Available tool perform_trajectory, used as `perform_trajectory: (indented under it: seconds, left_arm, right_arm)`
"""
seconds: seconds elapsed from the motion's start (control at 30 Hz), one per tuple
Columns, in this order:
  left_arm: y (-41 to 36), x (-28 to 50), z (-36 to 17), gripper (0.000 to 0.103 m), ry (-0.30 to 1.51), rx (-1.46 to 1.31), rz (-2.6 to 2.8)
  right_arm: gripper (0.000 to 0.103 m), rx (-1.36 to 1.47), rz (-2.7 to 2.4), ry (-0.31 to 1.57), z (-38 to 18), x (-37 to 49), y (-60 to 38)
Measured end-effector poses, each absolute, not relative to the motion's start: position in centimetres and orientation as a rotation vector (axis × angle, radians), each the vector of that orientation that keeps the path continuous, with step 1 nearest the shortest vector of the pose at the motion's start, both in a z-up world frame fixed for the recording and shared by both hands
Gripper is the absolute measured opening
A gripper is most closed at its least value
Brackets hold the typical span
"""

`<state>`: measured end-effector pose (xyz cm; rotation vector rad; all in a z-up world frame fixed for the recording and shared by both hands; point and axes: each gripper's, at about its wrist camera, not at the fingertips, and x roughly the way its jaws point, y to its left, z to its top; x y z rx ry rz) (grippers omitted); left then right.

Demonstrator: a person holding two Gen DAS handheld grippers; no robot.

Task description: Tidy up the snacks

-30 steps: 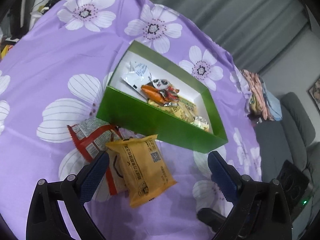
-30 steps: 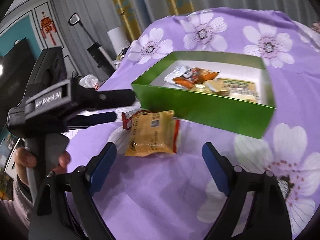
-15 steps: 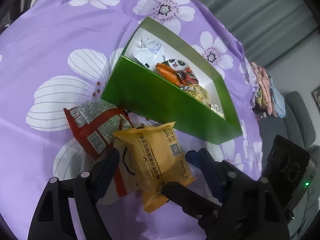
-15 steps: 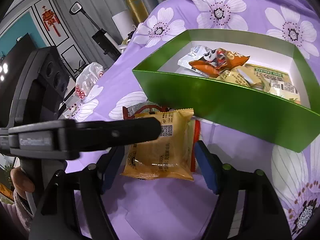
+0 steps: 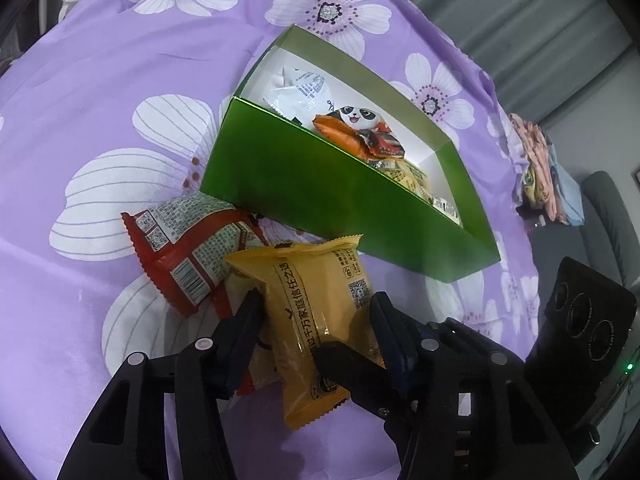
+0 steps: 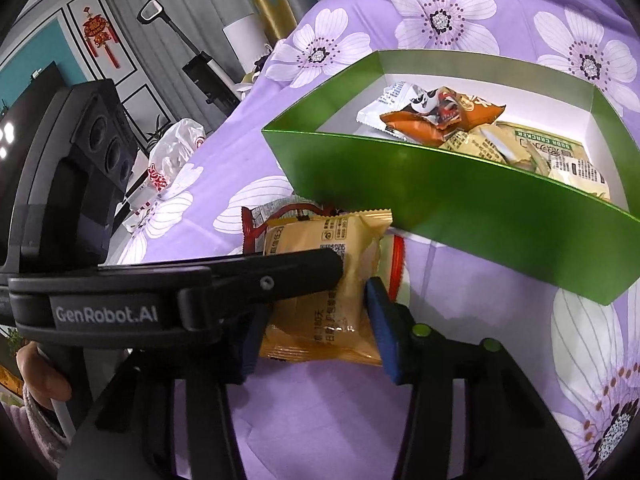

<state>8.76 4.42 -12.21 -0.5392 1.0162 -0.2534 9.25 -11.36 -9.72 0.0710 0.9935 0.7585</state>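
Tablecloth (image 5: 100, 92): purple with big white flowers, and it fills both views!
Green box (image 5: 320, 196): an open tray with a white inside, sitting on the cloth beyond both grippers, near wall facing them.
Box contents: a white wrapper (image 5: 298, 88) at one end, an orange panda packet (image 5: 356, 128) in the middle, pale cracker packs (image 6: 560, 156) at the other end.
Red snack bag (image 5: 188, 240): flat on the cloth just in front of the box's near wall, partly under the yellow one.
Yellow snack packet (image 5: 316, 304): lying over the red bag, just short of the box, and both grippers are on it!
Left gripper (image 5: 316, 320): fingers closed in against the yellow packet's two sides, squeezing it.
Right gripper (image 6: 312, 320): blue pads (image 6: 380, 320) flank the same packet; one pad touches its edge, the other sits behind the left gripper's arm, so I cannot tell whether it grips.
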Motion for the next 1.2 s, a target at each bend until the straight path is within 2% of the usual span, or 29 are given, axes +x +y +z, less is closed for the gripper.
perform_trajectory:
  seconds: [0.37, 0.7, 1.2]
  left_arm:
    - [4.5, 7.6, -11.7, 0.051, 1.004, -0.52, -0.255]
    - [4.6, 6.3, -9.3, 0.051, 0.93, -0.524, -0.291]
    - [4.0, 5.9, -8.4, 0.051, 0.903, -0.516, -0.316]
  right_arm:
    - [0.042, 0.07, 0.724, 0.945, -9.0, 7.8, -11.4]
    - [0.042, 0.046, 0.696, 0.863, -6.6, 6.4, -11.3]
    - [0.042, 0.021, 0.661, 0.842, -5.6, 6.0, -11.7]
